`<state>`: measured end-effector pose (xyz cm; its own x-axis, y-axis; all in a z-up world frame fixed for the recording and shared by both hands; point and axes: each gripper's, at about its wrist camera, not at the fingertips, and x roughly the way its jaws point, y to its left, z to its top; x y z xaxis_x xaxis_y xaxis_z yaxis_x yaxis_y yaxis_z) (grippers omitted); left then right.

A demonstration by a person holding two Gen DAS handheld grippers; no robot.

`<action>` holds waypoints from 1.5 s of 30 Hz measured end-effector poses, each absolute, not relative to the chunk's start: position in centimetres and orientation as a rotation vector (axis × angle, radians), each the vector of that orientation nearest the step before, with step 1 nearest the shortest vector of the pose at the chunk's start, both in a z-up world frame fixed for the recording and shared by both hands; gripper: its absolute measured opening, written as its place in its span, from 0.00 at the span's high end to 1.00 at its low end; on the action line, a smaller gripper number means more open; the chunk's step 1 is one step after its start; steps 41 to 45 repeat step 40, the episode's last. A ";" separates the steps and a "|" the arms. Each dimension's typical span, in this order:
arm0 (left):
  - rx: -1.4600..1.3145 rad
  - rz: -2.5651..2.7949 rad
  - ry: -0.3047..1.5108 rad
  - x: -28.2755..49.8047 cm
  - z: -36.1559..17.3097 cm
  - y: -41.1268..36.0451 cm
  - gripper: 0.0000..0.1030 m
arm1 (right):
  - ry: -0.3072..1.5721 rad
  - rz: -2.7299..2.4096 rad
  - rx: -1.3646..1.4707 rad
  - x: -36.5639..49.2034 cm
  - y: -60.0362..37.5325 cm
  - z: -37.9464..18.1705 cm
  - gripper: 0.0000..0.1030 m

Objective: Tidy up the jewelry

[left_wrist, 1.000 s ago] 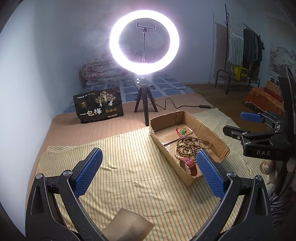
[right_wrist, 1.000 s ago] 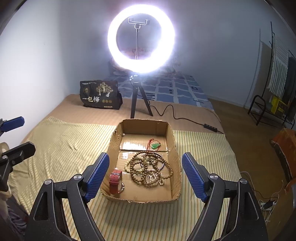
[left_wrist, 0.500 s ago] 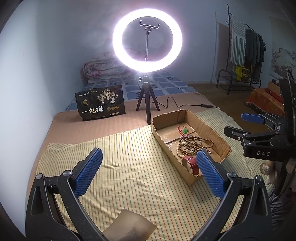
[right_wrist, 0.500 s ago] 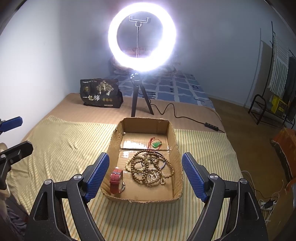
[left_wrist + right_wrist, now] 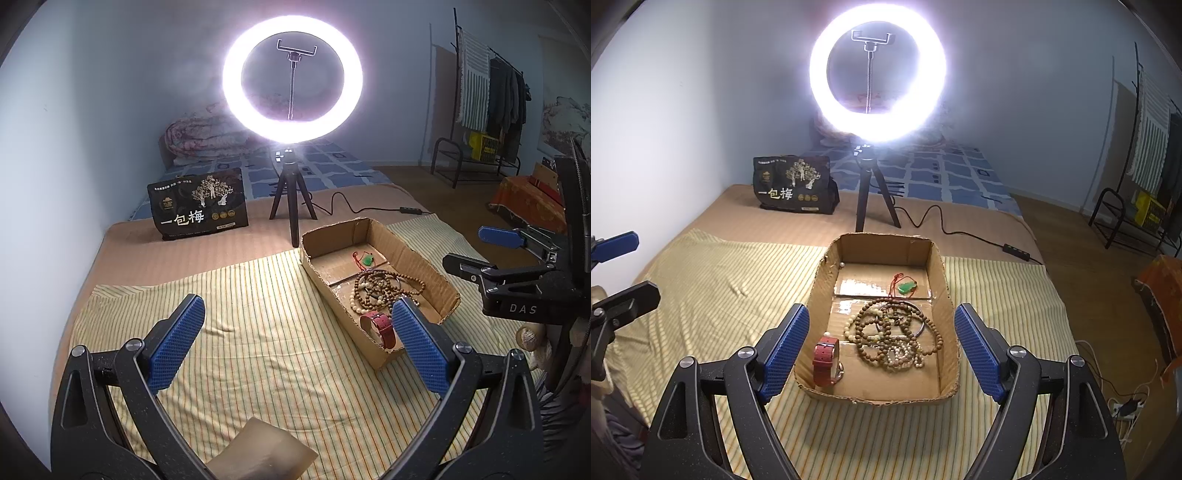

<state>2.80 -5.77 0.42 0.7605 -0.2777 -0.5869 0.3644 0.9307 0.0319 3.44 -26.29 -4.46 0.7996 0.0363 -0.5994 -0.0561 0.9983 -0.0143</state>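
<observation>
An open cardboard box (image 5: 943,295) (image 5: 413,254) lies on the striped yellow cloth (image 5: 720,288) on the bed. Inside it are a heap of wooden bead strings (image 5: 894,334) (image 5: 384,286), a red-strapped watch (image 5: 825,360) (image 5: 380,326), a green pendant on a red cord (image 5: 908,287) (image 5: 366,261) and a small pearl (image 5: 842,264). My right gripper (image 5: 881,349) is open and empty, hovering over the box's near end. My left gripper (image 5: 295,341) is open and empty above the cloth, left of the box. The right gripper shows in the left wrist view (image 5: 480,251).
A lit ring light on a tripod (image 5: 875,206) stands behind the box, its cable (image 5: 960,229) running right. A black printed bag (image 5: 792,188) stands at the back left. A tan piece (image 5: 258,450) lies near the left gripper. A clothes rack (image 5: 480,110) stands at the far right.
Both grippers have drifted slightly; the box sits a little lower in the right wrist view and a little further right in the left one. The jaws stayed open and the jewelry did not move.
</observation>
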 end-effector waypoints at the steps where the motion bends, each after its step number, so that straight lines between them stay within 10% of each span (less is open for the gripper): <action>1: 0.146 -0.351 0.614 2.8 0.4 -5.8 0.00 | 0.643 0.050 -0.032 3.4 -26.3 -4.5 0.21; 45: 0.155 -0.343 0.599 2.6 0.2 -5.8 0.00 | 0.646 0.055 -0.032 3.4 -25.9 -4.7 0.21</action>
